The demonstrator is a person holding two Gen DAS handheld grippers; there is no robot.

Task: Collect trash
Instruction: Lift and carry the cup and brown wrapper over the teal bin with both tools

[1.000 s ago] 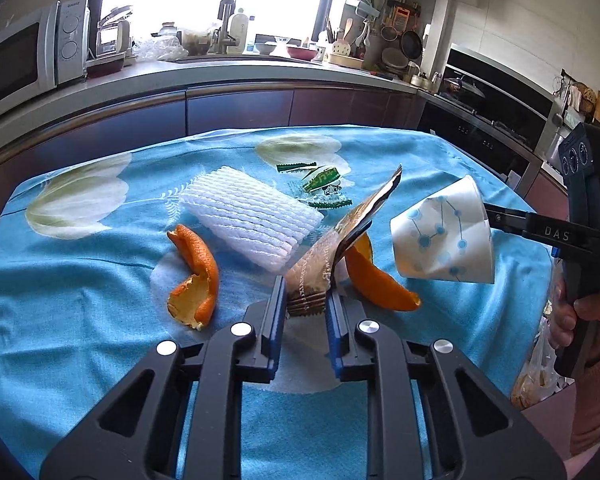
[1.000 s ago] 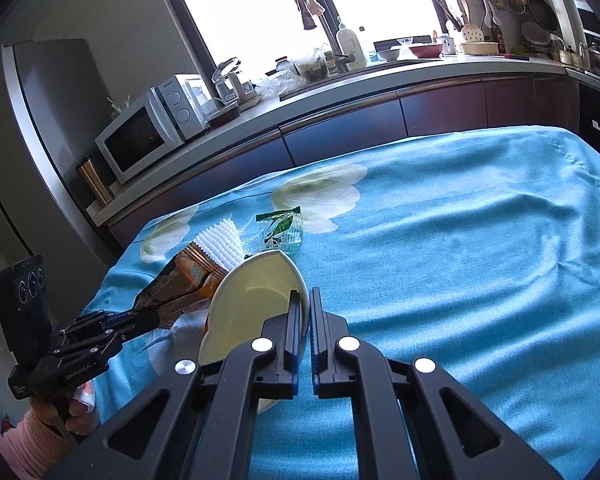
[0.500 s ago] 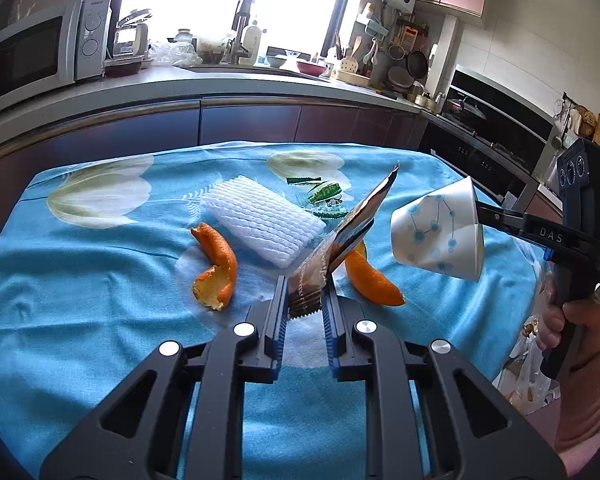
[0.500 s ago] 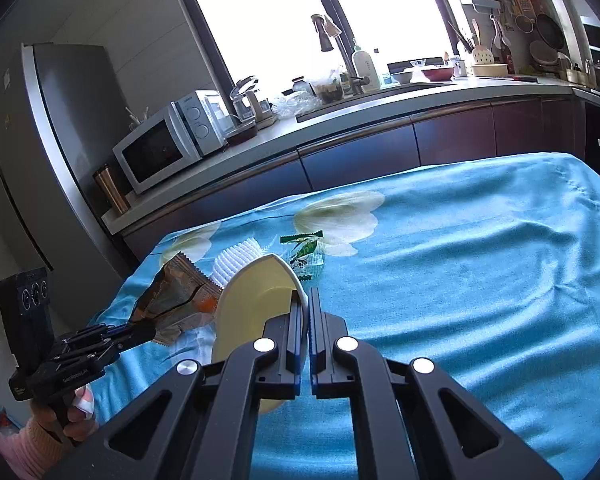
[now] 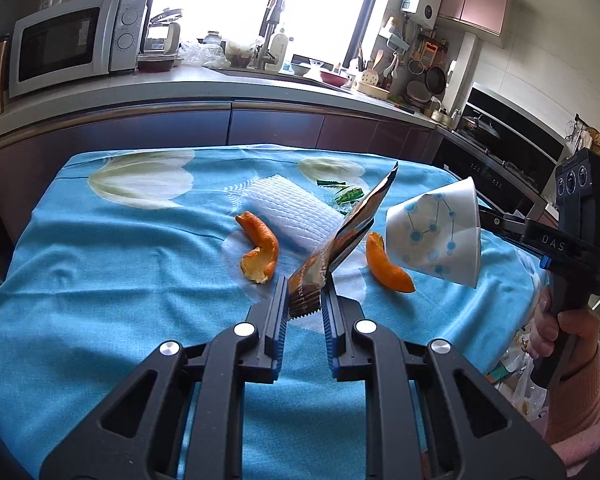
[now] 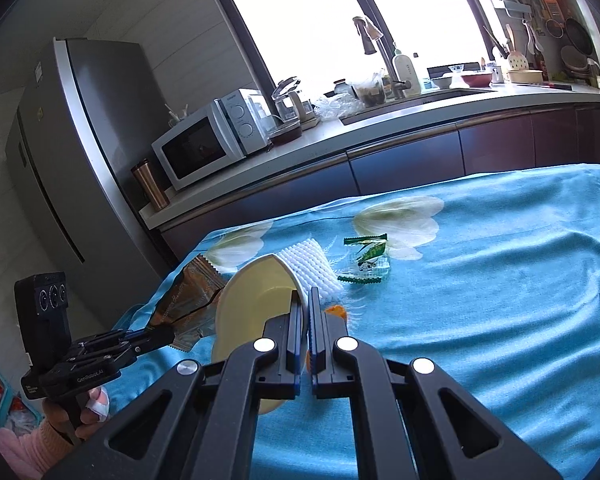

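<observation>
My left gripper (image 5: 305, 292) is shut on a brown snack wrapper (image 5: 348, 236) and holds it up above the blue tablecloth (image 5: 100, 280); the wrapper also shows in the right wrist view (image 6: 188, 300). My right gripper (image 6: 305, 300) is shut on the rim of a paper cup (image 6: 256, 300), white with blue dots in the left wrist view (image 5: 436, 236), tipped on its side with the mouth facing the wrapper. Two orange peels (image 5: 260, 252) (image 5: 386, 266), a white foam net (image 5: 288, 212) and green candy wrappers (image 5: 346, 194) lie on the cloth.
A kitchen counter (image 5: 180, 84) with a microwave (image 5: 76, 40) and a sink runs behind the table. A fridge (image 6: 72, 168) stands at the left. A plastic bag (image 5: 528, 384) of rubbish hangs below the table's right edge.
Both grippers have risen and drawn back from the table, carrying the wrapper and the cup. The wrapper and the cup's mouth have stayed close together.
</observation>
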